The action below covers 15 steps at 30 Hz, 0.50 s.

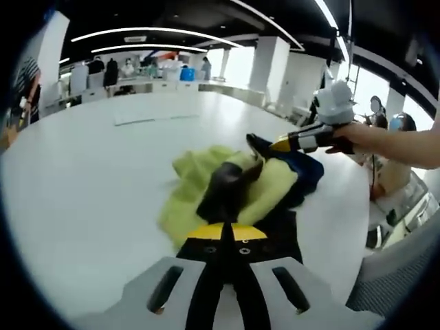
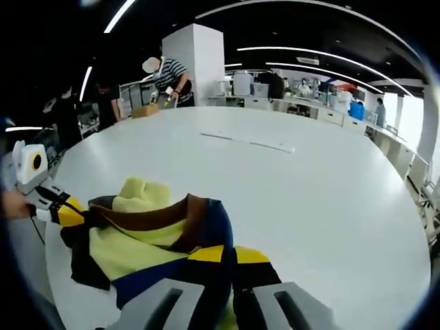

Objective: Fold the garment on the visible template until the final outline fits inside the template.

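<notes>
A crumpled garment point(image 1: 206, 185) of yellow-green, brown and navy cloth lies bunched on the white table point(image 1: 89, 179). In the left gripper view my left gripper point(image 1: 225, 231) is shut on a brown fold at the garment's near edge. My right gripper point(image 1: 267, 146) comes in from the right, held by a hand point(image 1: 357, 137), and is shut on the dark far corner. In the right gripper view the garment point(image 2: 148, 237) spreads in front of my right gripper point(image 2: 230, 256), which pinches navy cloth. My left gripper point(image 2: 74, 212) grips the garment's left edge.
Pale strips point(image 1: 155, 119) lie on the table beyond the garment, also seen as pale strips point(image 2: 247, 142) in the right gripper view. Bare tabletop point(image 2: 330, 206) stretches around the cloth. People point(image 2: 168, 79) and desks stand past the table's far edge. A white column point(image 1: 268, 65) rises behind.
</notes>
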### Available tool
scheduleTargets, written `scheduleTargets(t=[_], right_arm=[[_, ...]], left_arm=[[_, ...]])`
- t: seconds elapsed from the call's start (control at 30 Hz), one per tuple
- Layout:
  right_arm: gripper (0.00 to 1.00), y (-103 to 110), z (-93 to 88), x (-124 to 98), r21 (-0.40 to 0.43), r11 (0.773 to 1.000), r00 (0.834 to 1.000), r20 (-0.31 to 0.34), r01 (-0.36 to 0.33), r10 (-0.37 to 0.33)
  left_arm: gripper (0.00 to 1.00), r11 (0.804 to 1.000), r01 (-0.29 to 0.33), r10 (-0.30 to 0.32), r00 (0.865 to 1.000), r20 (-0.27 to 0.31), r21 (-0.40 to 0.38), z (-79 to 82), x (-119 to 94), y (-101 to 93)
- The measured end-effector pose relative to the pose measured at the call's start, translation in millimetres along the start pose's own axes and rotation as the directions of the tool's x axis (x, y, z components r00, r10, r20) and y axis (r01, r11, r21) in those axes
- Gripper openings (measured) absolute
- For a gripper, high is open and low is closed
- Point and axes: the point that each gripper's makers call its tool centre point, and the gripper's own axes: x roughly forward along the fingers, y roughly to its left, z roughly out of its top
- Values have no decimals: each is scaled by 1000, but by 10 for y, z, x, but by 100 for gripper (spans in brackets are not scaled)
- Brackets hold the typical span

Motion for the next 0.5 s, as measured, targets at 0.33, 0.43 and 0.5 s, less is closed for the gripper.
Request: scheduleTargets(t=[0.33, 0.43, 0.5], right_arm=[[0, 66, 172, -208, 3, 1000, 999, 47, -19, 19], [0, 76, 253, -310, 17, 1000, 997, 73, -23, 22], [0, 83, 270, -366, 20, 1000, 997, 69, -22, 21]], left_arm=[[0, 999, -50, 49, 995, 90, 9, 318, -217, 88], [0, 996, -84, 81, 989, 125, 19, 445, -310, 161], [0, 995, -98, 96, 985, 143, 14, 513, -363, 212]])
